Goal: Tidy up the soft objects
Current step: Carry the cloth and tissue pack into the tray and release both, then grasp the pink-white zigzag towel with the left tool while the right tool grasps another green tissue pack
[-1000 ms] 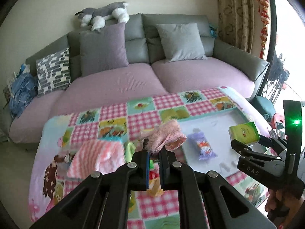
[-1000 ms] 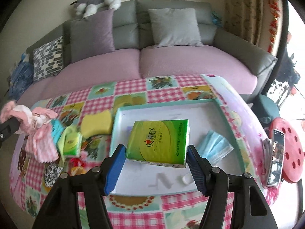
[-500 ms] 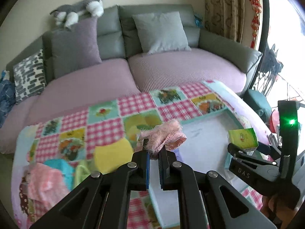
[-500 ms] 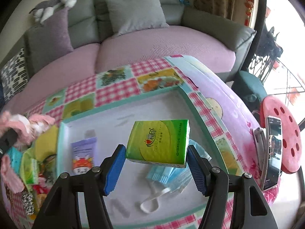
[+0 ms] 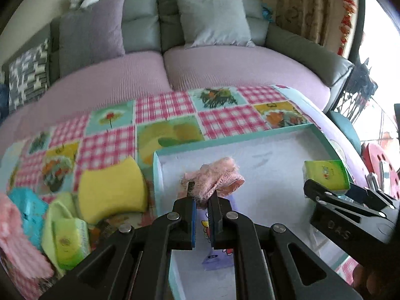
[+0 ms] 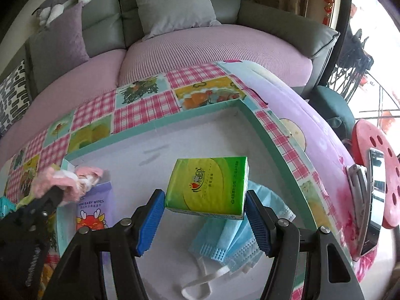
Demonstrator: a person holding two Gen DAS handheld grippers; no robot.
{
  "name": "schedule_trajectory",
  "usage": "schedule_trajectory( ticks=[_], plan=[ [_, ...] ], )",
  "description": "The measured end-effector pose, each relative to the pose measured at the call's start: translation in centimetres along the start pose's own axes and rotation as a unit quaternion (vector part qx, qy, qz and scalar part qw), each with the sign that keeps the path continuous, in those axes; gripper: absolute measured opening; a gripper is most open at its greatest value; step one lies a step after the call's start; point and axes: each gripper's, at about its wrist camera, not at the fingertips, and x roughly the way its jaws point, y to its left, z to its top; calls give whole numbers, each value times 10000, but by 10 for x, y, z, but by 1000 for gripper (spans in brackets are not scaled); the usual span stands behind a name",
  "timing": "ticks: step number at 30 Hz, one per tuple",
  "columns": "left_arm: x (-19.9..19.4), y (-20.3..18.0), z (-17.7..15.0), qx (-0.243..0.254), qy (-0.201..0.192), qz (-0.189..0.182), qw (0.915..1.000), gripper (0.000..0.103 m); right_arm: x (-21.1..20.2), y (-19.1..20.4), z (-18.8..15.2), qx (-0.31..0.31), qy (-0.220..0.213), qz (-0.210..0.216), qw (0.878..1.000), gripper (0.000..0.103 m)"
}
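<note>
My right gripper (image 6: 203, 215) is clamped on the green tissue pack (image 6: 207, 185), blue pads pressing its two short ends, so the pack's long axis runs across, from one pad to the other. It hangs above the tray (image 6: 272, 145), over the right half, with the blue face masks (image 6: 237, 240) directly below and slightly toward me. Straight down looks like the drop line; I judge the pack would land partly on the masks unless I nudge it further away onto bare tray floor.

My left gripper (image 5: 202, 200) is pinched nearly closed on the pink fluffy cloth (image 5: 215, 180), which bunches out past the tips. It sits over the tray's left end, just inside the near-left wall, above the purple baby wipes pack (image 6: 93, 207). So left hand takes the left end, right hand the right end; they're apart, no crossing.

Still outside on the checked cloth (image 5: 160, 105), left of the tray: yellow sponge (image 5: 112, 190), small green pack (image 5: 67, 245), more pink fabric (image 5: 15, 235).
</note>
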Motion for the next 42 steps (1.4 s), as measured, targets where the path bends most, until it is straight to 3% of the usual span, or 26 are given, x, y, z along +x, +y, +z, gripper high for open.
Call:
schedule_trajectory(
  ticks=[8, 9, 10, 12, 15, 19, 22, 26, 29, 42],
  plan=[
    [-3, 3, 0, -53, 64, 100, 9999, 12, 0, 7, -1, -94, 122, 114, 9998, 68],
    [-3, 4, 0, -66, 116, 80, 9999, 22, -2, 8, -1, -115, 126, 127, 9998, 69],
    [-4, 4, -1, -80, 173, 61, 9998, 40, -3, 9, -2, -165, 126, 126, 9997, 71],
    [-10, 5, -1, -153, 172, 46, 9997, 55, -9, 11, -2, -269, 78, 52, 9996, 76],
    [-21, 5, 0, -147, 133, 64, 9998, 57, -17, 9, -2, -283, 32, -11, 9996, 91],
    [-30, 11, -2, -66, 228, 523, 9984, 64, -20, 8, -4, -350, 156, 3, 9993, 102],
    [-36, 24, -5, -108, 281, 840, 9960, 73, -25, 8, -5, -379, 163, 121, 9991, 103],
    [-48, 52, -11, -361, 244, 1236, 9914, 74, -36, 9, -4, -314, 39, 249, 9992, 103],
    [-60, 72, -15, -605, 208, 1345, 9888, 86, -42, 14, -3, -341, -17, 271, 9991, 103],
    [-107, 145, -46, -1397, -21, 1591, 9773, 87, -60, 59, -21, -847, -39, 614, 9945, 103]
  ],
)
